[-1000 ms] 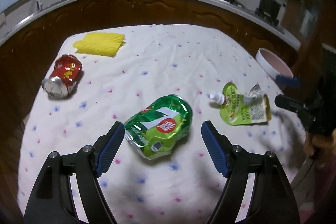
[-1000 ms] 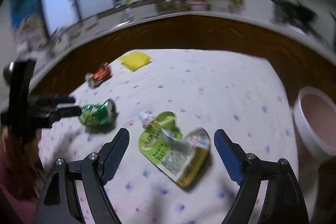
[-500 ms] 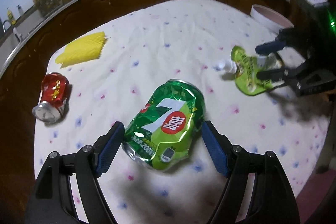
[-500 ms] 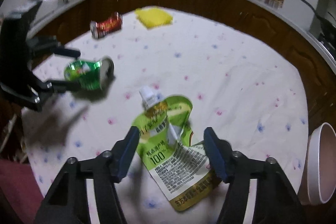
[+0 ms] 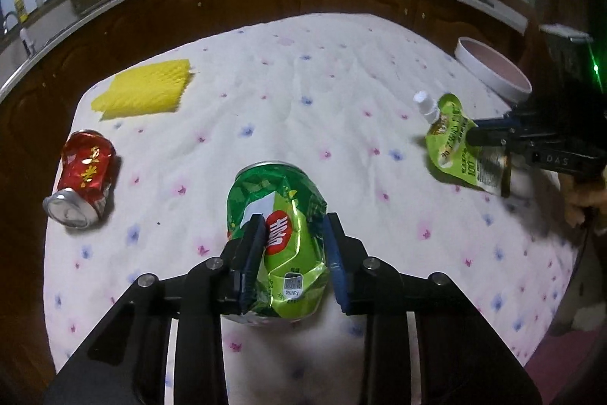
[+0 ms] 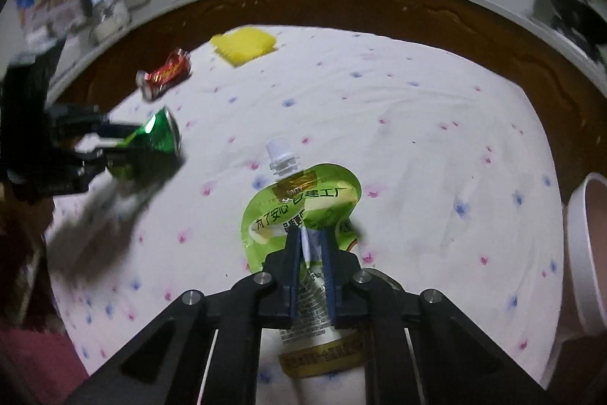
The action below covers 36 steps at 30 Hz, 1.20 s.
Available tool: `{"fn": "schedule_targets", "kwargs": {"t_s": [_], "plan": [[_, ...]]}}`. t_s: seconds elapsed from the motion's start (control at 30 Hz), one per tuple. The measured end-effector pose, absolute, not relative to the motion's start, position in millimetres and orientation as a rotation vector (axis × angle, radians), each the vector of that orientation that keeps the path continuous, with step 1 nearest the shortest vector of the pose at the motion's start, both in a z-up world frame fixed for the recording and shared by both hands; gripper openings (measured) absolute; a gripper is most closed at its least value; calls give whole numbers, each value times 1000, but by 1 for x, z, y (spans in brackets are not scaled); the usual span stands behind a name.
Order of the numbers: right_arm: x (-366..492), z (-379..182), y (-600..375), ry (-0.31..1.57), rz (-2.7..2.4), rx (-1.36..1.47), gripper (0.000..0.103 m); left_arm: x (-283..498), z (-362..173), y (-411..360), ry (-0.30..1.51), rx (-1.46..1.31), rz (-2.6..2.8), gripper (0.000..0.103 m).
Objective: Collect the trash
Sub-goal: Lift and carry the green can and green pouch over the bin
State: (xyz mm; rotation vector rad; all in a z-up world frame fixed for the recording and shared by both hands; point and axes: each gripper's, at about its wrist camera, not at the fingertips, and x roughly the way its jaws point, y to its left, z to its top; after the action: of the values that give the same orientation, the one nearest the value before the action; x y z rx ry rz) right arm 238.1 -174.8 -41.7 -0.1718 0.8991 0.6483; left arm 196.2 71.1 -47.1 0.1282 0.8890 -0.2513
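Observation:
My left gripper [image 5: 293, 234] is shut on a crushed green soda can [image 5: 279, 215] at the near middle of the cloth-covered table; the can also shows in the right wrist view [image 6: 151, 143], lifted a little. My right gripper [image 6: 312, 241] is shut on a green drink pouch [image 6: 303, 207] with a white spout; it also shows in the left wrist view [image 5: 455, 147]. A crushed red can [image 5: 83, 177] lies on its side at the left. A yellow foam sheet [image 5: 144, 90] lies at the far left.
A white bin with a pink inside [image 5: 493, 71] stands past the table's right edge, also in the right wrist view [image 6: 584, 245]. The white flowered tablecloth [image 5: 322, 93] covers the table. Dark wooden kitchen cabinets and a counter run behind it.
Both grippers have closed: the left onto the green can, the right onto the pouch. Both were open around these things a second ago.

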Motion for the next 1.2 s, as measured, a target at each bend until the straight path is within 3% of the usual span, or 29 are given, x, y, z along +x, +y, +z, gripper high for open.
{"fn": "schedule_targets", "kwargs": {"t_s": [0.33, 0.4, 0.43, 0.47, 0.5, 0.67, 0.83, 1.03, 1.2], "plan": [[232, -26, -186, 868, 672, -34, 9, 197, -41, 94, 895, 15, -256, 26], [229, -25, -185, 866, 672, -34, 9, 197, -42, 94, 909, 17, -247, 31], [229, -25, -186, 866, 676, -28, 9, 197, -43, 94, 914, 26, -236, 35], [228, -24, -185, 864, 679, -24, 9, 197, -45, 92, 920, 41, -217, 46], [227, -23, -185, 861, 681, -19, 9, 197, -47, 90, 921, 55, -205, 49], [226, -18, -184, 851, 686, -3, 9, 195, -59, 80, 940, 108, -182, 54], [223, -15, -185, 845, 681, 5, 9, 197, -72, 77, 994, 125, -172, 54], [218, -9, -193, 822, 671, 20, 9, 192, -63, 94, 948, 6, -182, 34], [213, -1, -201, 793, 663, 45, 9, 190, -45, 89, 897, -42, -213, 33]]}}
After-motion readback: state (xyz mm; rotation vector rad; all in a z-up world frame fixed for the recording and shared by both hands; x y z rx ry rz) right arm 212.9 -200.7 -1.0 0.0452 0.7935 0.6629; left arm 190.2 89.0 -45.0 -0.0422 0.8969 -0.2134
